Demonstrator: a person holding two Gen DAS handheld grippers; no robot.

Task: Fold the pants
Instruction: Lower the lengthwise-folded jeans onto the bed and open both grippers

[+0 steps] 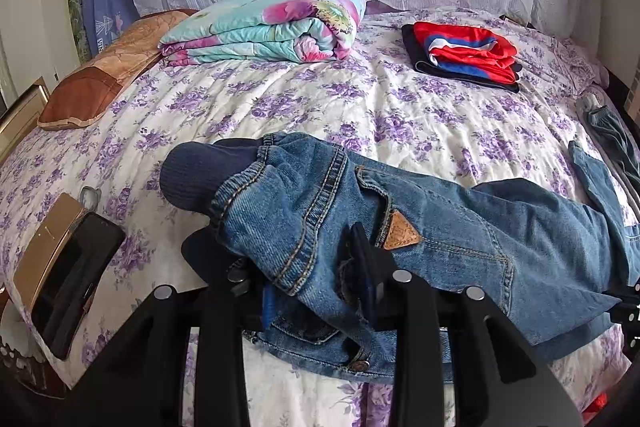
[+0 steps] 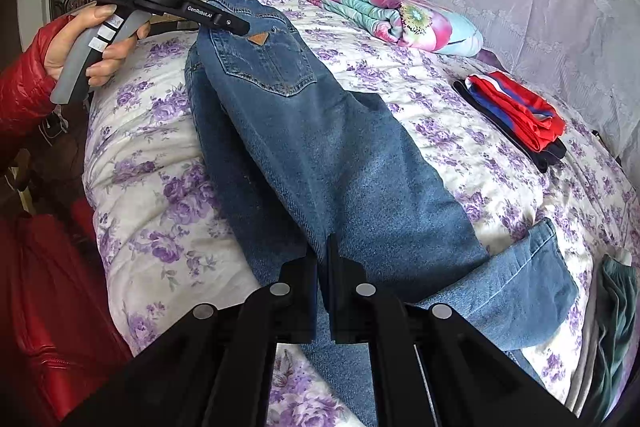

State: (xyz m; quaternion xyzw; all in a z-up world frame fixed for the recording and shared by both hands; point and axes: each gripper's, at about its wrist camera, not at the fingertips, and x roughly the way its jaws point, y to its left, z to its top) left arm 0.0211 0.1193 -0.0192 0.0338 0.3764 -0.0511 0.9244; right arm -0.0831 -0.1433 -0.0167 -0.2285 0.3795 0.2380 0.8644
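Note:
Blue jeans (image 1: 460, 227) with a tan triangular patch lie across the floral bedspread (image 1: 280, 99), waist at the left, legs running right. My left gripper (image 1: 296, 263) is shut on the jeans' waistband, denim bunched between its fingers. In the right wrist view the jeans (image 2: 320, 147) stretch from the waist at the far left down to me. My right gripper (image 2: 322, 267) is shut on the leg fabric near the cuffs. The left gripper (image 2: 240, 25) shows there, held by a hand in a red sleeve, clamped at the waistband.
A folded floral quilt (image 1: 272, 27) and a folded red and blue garment (image 1: 468, 55) lie at the back of the bed. A brown pillow (image 1: 100, 83) lies at the left. A phone (image 1: 72, 283) lies at the bed's left edge. A green garment (image 2: 616, 327) lies at the right.

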